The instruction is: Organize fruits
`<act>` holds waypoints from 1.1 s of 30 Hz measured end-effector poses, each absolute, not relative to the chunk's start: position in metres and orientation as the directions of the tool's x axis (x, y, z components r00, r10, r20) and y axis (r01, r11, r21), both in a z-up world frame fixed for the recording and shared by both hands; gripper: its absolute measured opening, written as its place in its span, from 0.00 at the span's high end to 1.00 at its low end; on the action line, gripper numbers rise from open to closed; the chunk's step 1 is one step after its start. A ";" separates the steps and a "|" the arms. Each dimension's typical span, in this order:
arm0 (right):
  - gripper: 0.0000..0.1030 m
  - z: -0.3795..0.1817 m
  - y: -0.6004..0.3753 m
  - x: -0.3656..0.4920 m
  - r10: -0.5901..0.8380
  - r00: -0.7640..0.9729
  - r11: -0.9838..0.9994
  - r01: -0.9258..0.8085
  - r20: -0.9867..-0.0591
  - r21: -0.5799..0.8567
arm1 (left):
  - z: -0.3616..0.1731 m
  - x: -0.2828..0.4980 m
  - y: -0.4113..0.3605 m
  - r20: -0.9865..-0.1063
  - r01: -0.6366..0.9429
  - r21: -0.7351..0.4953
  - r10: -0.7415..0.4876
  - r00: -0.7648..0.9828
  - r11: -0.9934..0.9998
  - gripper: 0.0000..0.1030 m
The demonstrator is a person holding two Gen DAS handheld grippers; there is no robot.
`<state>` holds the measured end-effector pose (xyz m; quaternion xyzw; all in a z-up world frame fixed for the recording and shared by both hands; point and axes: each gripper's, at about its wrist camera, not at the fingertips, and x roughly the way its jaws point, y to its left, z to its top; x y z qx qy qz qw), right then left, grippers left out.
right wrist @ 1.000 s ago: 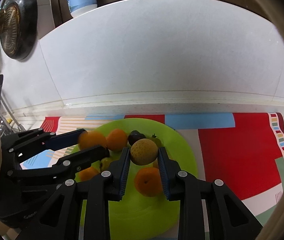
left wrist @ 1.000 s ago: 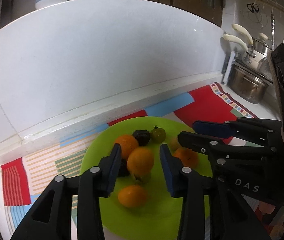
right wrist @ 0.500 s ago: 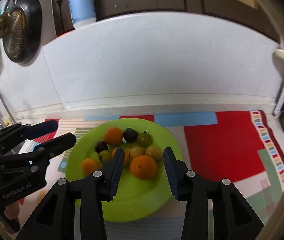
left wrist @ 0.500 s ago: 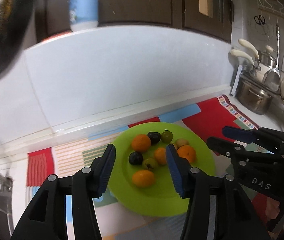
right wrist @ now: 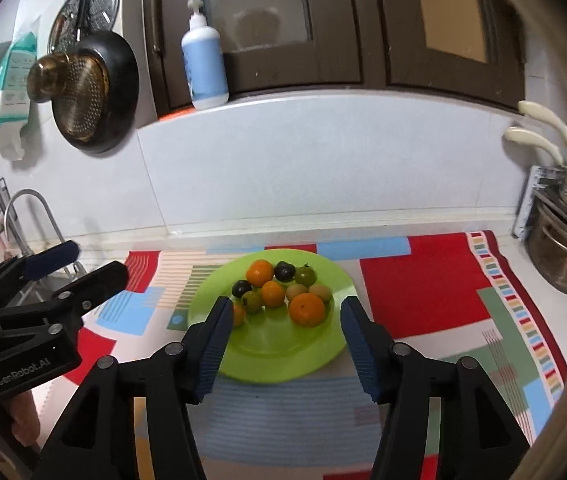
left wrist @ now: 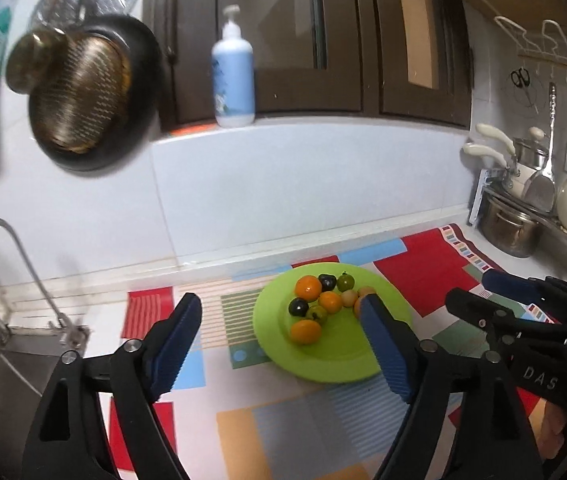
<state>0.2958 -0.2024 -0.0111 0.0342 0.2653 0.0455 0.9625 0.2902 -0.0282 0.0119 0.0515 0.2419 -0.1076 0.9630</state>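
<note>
We record that the left gripper (left wrist: pixel 279 344) and the right gripper (right wrist: pixel 283 340) share 1 build: matte black angular linkage arms with triangular cut-outs, silver round screw heads at the pivots, and 2 fingers each faced with ribbed dark-blue pads (right wrist: pixel 213 350). We read white lettering "GenRobot.AI" on the black body of the left unit from the right wrist view, and "DAS" on the right unit's body from the left wrist view. No cables are visible.
</note>
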 end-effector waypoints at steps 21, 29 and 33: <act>0.37 0.012 -0.196 0.152 0.076 0.884 0.997 -0.055 -0.461 0.060 | 0.030 0.142 -0.019 -0.430 0.163 0.008 -0.143 0.891 0.987 0.06; 0.35 0.018 -0.201 0.106 0.115 0.889 0.993 -0.101 -0.444 0.055 | 0.035 0.093 -0.025 -0.407 0.127 0.022 -0.107 0.907 0.992 0.00; 0.28 0.020 -0.204 0.083 0.104 0.900 0.995 -0.091 -0.423 0.050 | 0.037 0.075 -0.028 -0.394 0.126 0.036 -0.101 0.913 0.991 0.00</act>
